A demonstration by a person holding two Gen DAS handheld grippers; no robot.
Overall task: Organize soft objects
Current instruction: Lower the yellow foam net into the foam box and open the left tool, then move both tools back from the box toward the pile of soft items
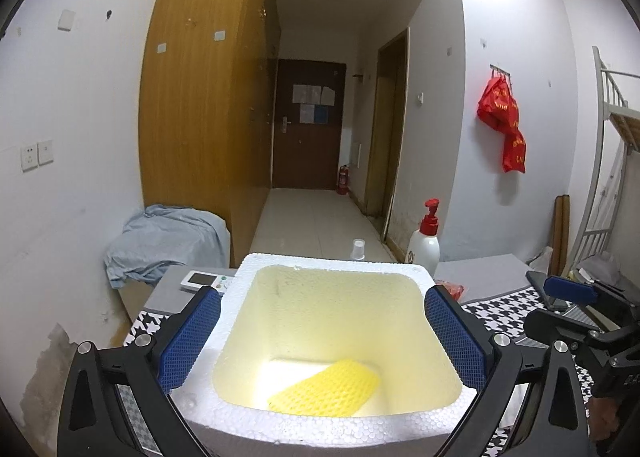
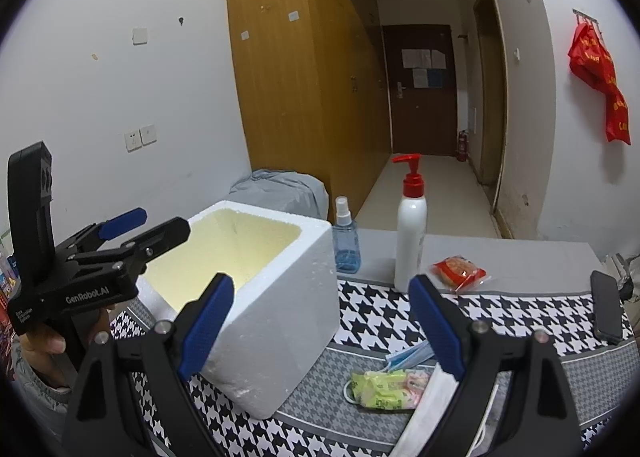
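The left hand-held gripper (image 1: 322, 331) is held wide and empty above the foam box (image 1: 400, 271), presumably because the yellow foam net (image 1: 326, 389) has been placed inside. The net lies flat on the box floor at the near side, its long axis slanting from near left to far right. The right hand-held gripper (image 2: 320, 321) is spread wide over the tabletop (image 2: 376, 321), probably for the face masks (image 2: 412, 353) and green packet (image 2: 380, 387) near it.

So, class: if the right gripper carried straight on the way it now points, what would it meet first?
Probably the white pump bottle, which stands almost centred between the open fingers of the right gripper. The foam box sits just to its left and might be grazed; depth is hard to judge here.
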